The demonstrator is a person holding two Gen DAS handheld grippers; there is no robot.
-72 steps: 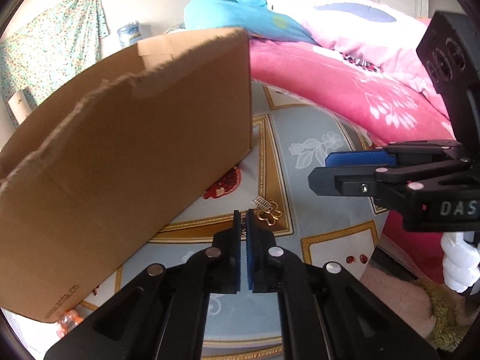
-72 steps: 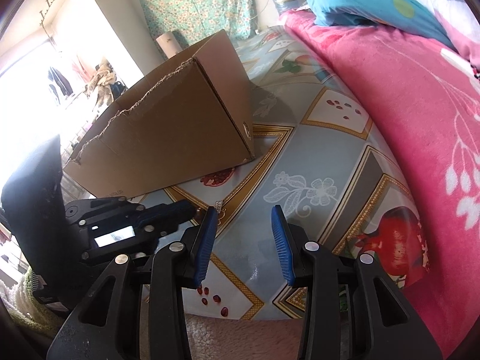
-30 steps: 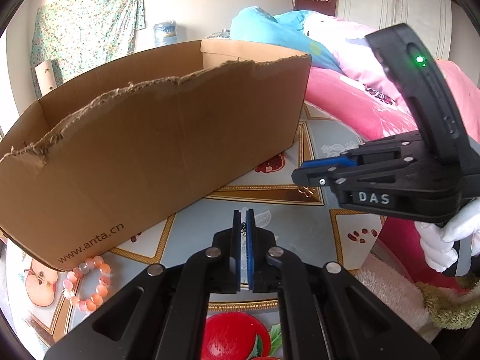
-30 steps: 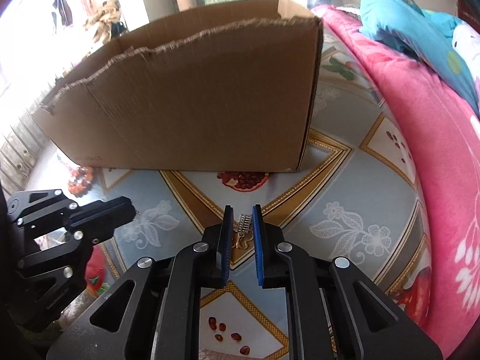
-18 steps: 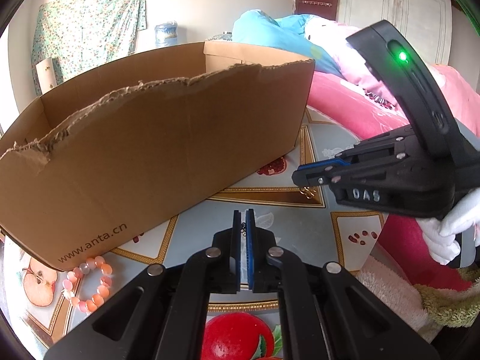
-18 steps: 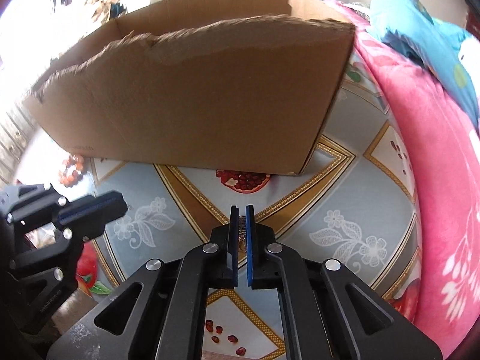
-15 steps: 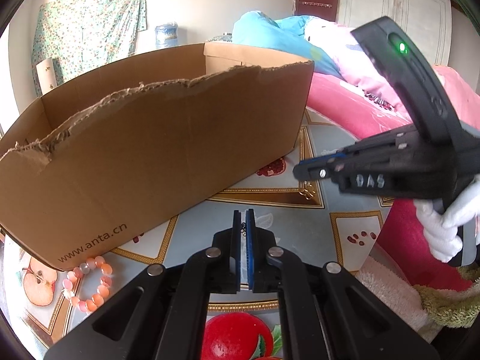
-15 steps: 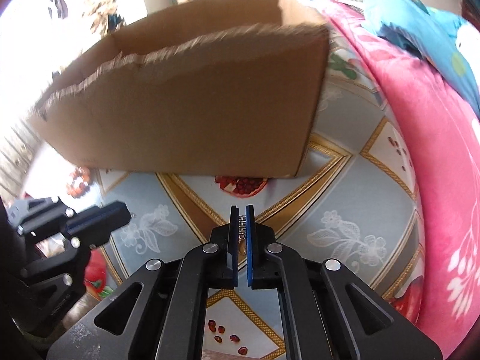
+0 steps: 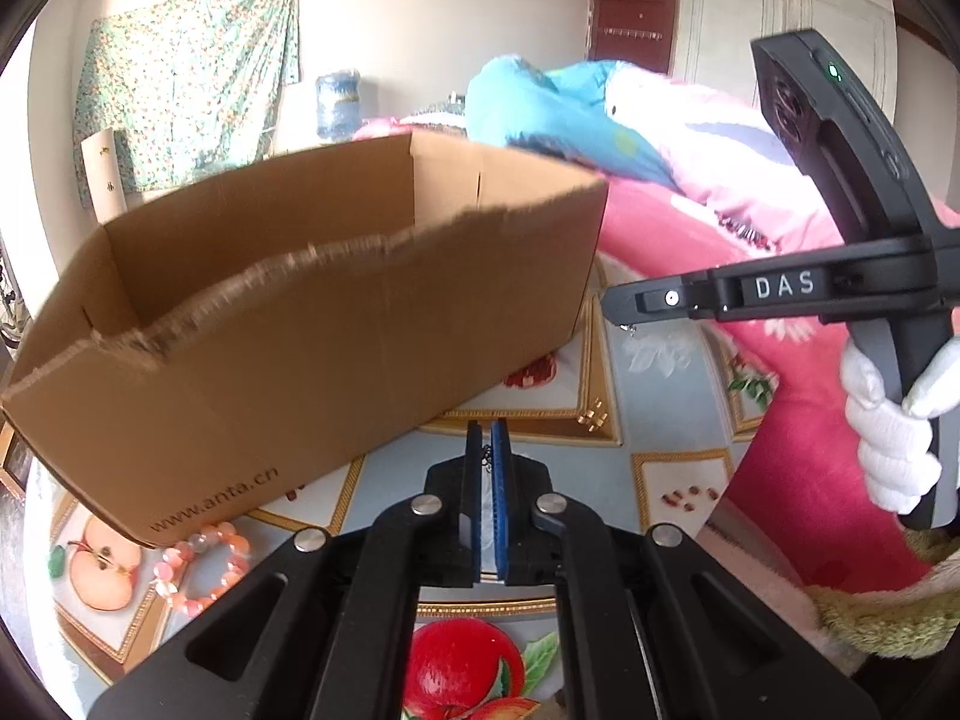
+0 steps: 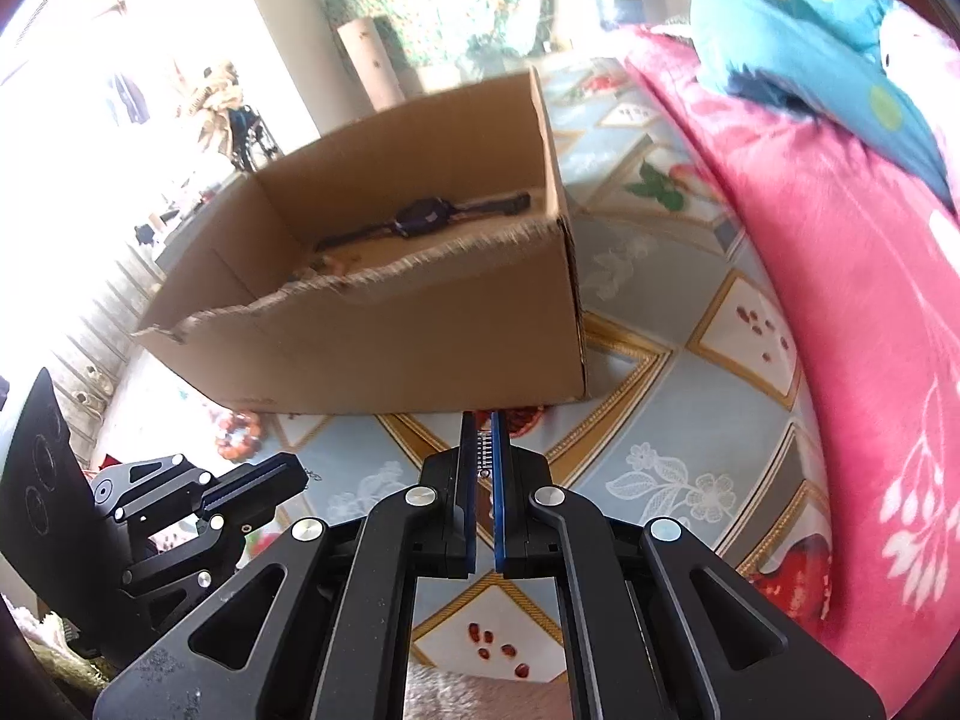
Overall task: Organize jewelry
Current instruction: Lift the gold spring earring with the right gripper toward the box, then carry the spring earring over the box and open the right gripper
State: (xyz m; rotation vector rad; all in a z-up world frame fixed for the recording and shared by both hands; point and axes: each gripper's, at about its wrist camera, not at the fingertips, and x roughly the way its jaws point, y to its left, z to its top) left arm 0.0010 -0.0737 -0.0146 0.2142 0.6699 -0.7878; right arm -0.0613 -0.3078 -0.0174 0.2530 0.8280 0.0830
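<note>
An open cardboard box (image 9: 336, 324) stands on the patterned mat, and a dark wristwatch (image 10: 420, 216) lies inside it. My right gripper (image 10: 485, 441) is shut on a small rhinestone jewelry piece (image 10: 483, 451) and hangs above the mat just in front of the box's near right corner. In the left wrist view, the right gripper (image 9: 618, 307) sits to the right of the box with a bit of the piece dangling under its tip. My left gripper (image 9: 487, 450) is shut on a thin dark chain (image 9: 486, 457), in front of the box's long side.
A pink bead bracelet (image 9: 198, 564) lies on the mat by the box's near left corner. A small gold piece (image 9: 594, 417) rests on the mat near the right corner. A pink quilt (image 10: 840, 300) and blue pillow (image 9: 552, 114) rise along the right. A white-gloved hand (image 9: 894, 432) holds the right gripper.
The right gripper's jaws closed on the rhinestone piece and lifted it off the mat. Both grippers have risen, so the inside of the box now shows.
</note>
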